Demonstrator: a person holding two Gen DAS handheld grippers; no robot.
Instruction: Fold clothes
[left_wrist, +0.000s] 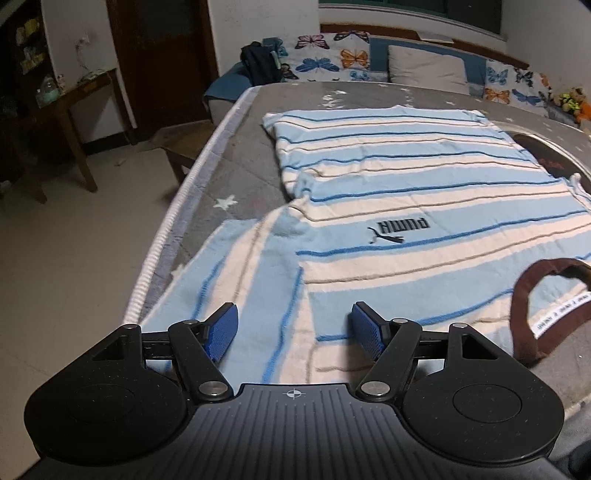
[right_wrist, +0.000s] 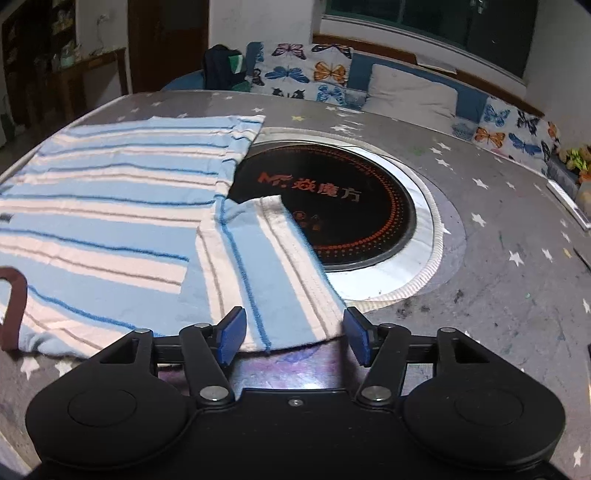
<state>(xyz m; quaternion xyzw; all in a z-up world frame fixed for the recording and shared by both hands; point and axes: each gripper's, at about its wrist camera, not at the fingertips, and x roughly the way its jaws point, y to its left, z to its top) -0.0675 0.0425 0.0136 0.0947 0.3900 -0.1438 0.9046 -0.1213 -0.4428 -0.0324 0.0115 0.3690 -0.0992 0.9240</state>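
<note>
Left gripper: your left gripper (left_wrist: 294, 332) hangs with its blue pads (left_wrist: 225, 330) spread apart over the near left sleeve (left_wrist: 236, 273); nothing is pinched.
Right gripper: your right gripper (right_wrist: 293, 338) also stands spread, its pads (right_wrist: 232, 334) either side of the near edge of the right sleeve (right_wrist: 266, 273); the cloth lies between them, but the pads do not press on it.
Shirt: the striped T-shirt (left_wrist: 399, 192), light blue and cream with thin darker lines, lies spread flat on the surface (right_wrist: 498, 295), its brown collar (left_wrist: 524, 321) at the near end and its hem at the far end.
Logo: a black printed logo (left_wrist: 399, 230) sits on the chest, upside down from your side.
Left sleeve: it spreads out toward the left edge of the surface, close to the white piped border (left_wrist: 162, 243).
Right sleeve: it lies folded in along the right side of the shirt, its far end resting on the round cooktop (right_wrist: 347, 210).
Cooktop: a black disc with orange markings, set in the grey star-print cover; the far right corner of the shirt overlaps its rim.
Far: a butterfly-print sofa (right_wrist: 306, 77) with a grey cushion (right_wrist: 410, 96) and a dark bag (left_wrist: 260, 64).
Far left: a wooden side table (left_wrist: 77, 107) on the pale floor.
</note>
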